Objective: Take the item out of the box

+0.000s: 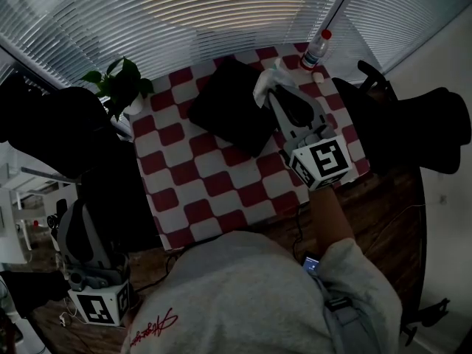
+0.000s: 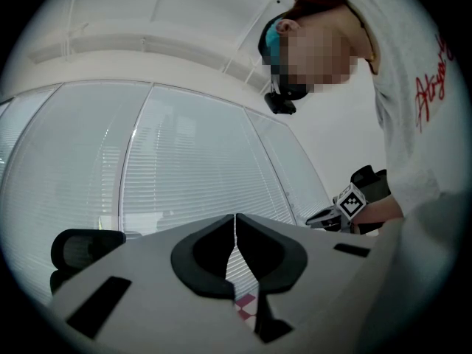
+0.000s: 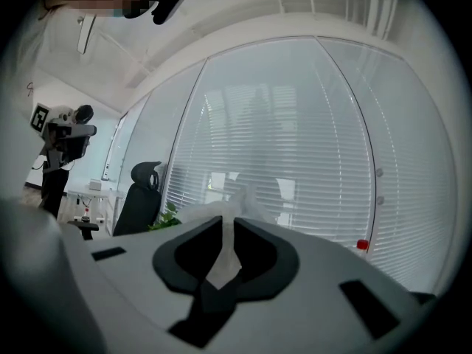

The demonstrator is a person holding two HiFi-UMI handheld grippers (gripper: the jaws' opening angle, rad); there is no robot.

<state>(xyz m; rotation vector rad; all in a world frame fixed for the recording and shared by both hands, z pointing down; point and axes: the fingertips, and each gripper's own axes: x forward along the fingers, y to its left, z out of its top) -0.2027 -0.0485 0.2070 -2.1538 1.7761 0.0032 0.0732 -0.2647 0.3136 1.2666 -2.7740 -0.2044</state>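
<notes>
White tissue [image 1: 264,87] is pinched in the right hand-held gripper [image 1: 274,98], above the black box [image 1: 232,113] on the red-checked counter [image 1: 221,186] by window blinds [image 1: 184,6]. Its length follows the jaws, loose end toward the blinds. The left hand-held gripper [image 2: 235,231] is closed, empty.

**Checkered surface by the blinds**

A red-and-white checkered cloth [image 1: 221,190] covers the surface. A black box [image 1: 228,113] lies on its far half, set at an angle to the squares. A clear bottle with a red cap [image 1: 316,50] stands at the far right corner. A potted plant [image 1: 118,85] sits at the far left corner, just at the cloth's edge.
</notes>
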